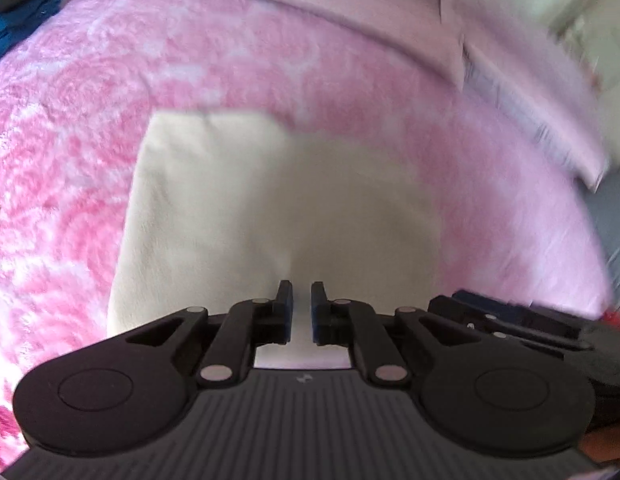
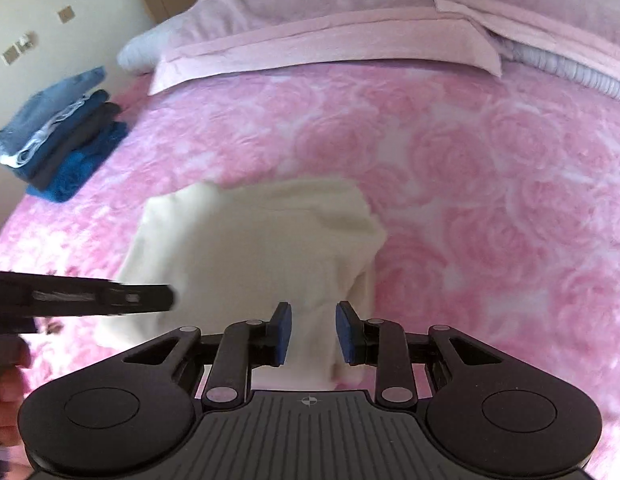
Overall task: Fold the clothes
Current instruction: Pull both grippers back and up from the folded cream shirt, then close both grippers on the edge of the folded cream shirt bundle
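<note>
1. The cream garment (image 2: 250,264) lies on the pink rose-patterned bed cover (image 2: 489,184), in the middle of the bed, already doubled over into a rough rectangle with a looser flap hanging down its right side.

2. The left gripper (image 1: 301,312) hovers over the near edge of the garment with its jaws nearly together but a slim gap between them and nothing pinched, so it looks released. The right gripper (image 2: 313,334) is spread wider over the same near edge, also empty.

3. Risk: both views are smeared with motion (the left one worst), so a fast closing move may catch only the top layer, and lifting that alone would peel the fold apart.

4. Risk: the plush bed cover sits directly under the cloth; a grip pushed too deep could snag it along with the garment and drag the whole arrangement askew.

5. Risk: the two grippers are near each other, the left one crossing the right view's lower left. If both go for the same stretch of hem they could knock together.

6. Risk: the loose right flap may slump outward when the garment is moved, leaving an uneven bundle.

7. Count: one cream garment in work; two grippers; one pile of folded clothes (image 2: 62,132) at the bed's far left, seemingly about five pieces (blues, dark grey, denim); two pillows (image 2: 310,28) at the head.
</note>
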`<state>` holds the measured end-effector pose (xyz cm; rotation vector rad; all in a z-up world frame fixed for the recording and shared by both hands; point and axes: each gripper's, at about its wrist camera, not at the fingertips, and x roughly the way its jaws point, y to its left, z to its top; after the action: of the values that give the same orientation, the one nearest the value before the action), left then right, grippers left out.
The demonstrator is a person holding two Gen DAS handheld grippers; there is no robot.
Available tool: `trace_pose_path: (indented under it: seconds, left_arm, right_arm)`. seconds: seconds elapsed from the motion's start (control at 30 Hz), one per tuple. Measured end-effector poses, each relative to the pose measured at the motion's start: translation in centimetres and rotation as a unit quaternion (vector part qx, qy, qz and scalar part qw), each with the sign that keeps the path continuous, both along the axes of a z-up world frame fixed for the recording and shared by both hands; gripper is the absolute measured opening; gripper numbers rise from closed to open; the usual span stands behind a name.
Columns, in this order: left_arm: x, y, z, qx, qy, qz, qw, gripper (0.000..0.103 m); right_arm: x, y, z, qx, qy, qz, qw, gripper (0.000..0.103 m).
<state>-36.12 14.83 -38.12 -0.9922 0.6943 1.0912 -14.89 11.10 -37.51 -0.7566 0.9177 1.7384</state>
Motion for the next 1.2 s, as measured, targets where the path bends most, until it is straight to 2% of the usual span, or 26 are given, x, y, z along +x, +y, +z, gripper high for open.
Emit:
trace_pose_path:
  seconds: [0.07, 0.13, 0.3, 0.4, 0.43, 0.5, 0.53, 0.57, 0.77, 1.2]
  left_arm:
    - [1.0, -0.2, -1.2, 0.000, 0.024, -0.010, 0.9997, 0.009]
    - [1.4, -0.1, -0.7, 0.002, 0.038, -0.017, 0.9991, 0.009]
    - [1.5, -0.5, 1.0, -0.023, 0.064, -0.003, 0.9977, 0.011]
    - [1.8, -1.1, 2.0, -0.041, 0.106, 0.009, 0.9934, 0.033]
    - [1.9, -1.3, 2.1, -0.050, 0.122, 0.010, 0.9912, 0.033]
    - [1.9, -1.7, 2.1, -0.067, 0.143, 0.009, 0.9874, 0.033]
    - [1.8, -1.9, 2.1, -0.071, 0.147, 0.010, 0.9865, 0.034]
    - [1.6, -2.1, 2.0, -0.076, 0.149, 0.011, 0.9858, 0.034]
    - [0.9, -2.5, 0.7, -0.102, 0.158, 0.005, 0.9822, 0.036]
    - [-0.1, -2.7, -0.4, -0.122, 0.157, 0.002, 0.9801, 0.038]
  right_arm:
    - [-0.8, 0.0, -2.2, -0.017, -0.023, 0.014, 1.000, 0.029]
    - [-1.2, 0.5, -3.4, -0.020, -0.029, 0.019, 0.999, 0.030]
    - [-0.2, 1.2, -1.1, -0.058, -0.007, 0.007, 0.998, 0.030]
    - [0.1, 0.7, 0.0, -0.079, 0.003, -0.002, 0.997, 0.030]
    - [0.2, 0.5, -0.1, -0.091, 0.007, -0.009, 0.996, 0.032]
    - [0.5, 0.1, -0.4, -0.109, 0.016, -0.027, 0.994, 0.046]
    - [0.6, -0.2, -0.6, -0.114, 0.021, -0.034, 0.993, 0.053]
    - [0.6, -0.5, -0.8, -0.118, 0.024, -0.040, 0.992, 0.054]
    - [0.7, -1.1, -1.2, -0.131, 0.024, -0.056, 0.990, 0.054]
    - [0.5, -1.4, -2.1, -0.144, 0.011, -0.067, 0.987, 0.055]
